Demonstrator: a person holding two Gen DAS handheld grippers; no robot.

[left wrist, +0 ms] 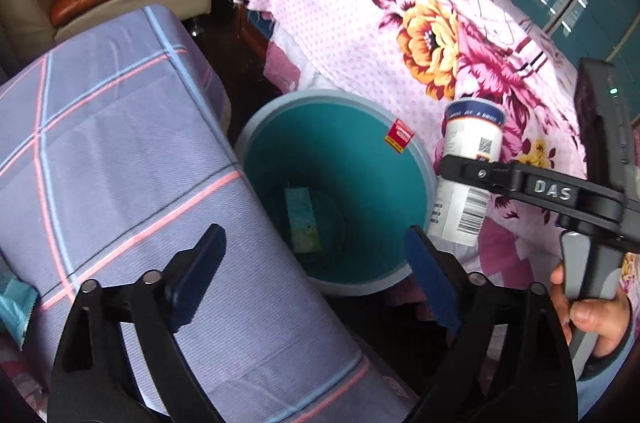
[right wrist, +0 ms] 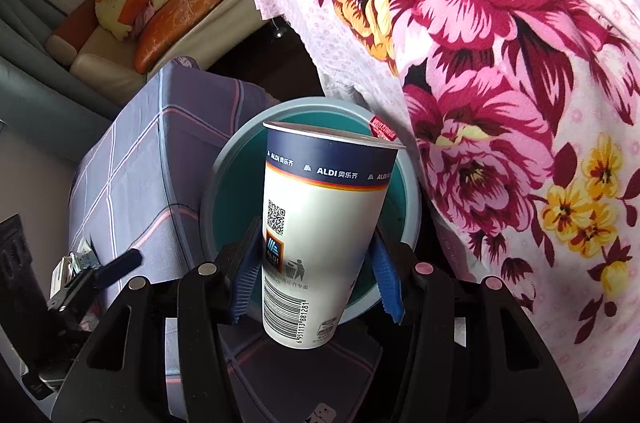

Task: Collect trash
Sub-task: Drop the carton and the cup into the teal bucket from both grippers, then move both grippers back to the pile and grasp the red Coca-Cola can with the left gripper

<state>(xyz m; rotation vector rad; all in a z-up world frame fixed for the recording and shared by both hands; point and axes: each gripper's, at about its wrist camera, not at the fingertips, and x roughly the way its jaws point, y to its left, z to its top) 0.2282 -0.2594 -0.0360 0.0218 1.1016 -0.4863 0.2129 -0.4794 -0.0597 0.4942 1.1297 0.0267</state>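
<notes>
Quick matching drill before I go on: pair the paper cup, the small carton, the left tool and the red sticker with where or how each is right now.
Things:
1. paper cup
2. small carton
3. left tool
4. red sticker

States:
A. on the bin's rim
B. open, holding nothing
C. lying on the bottom of the bin
D. clamped in the right tool, above the bin

Pairs: 1-D, 2-C, 3-B, 4-A
</notes>
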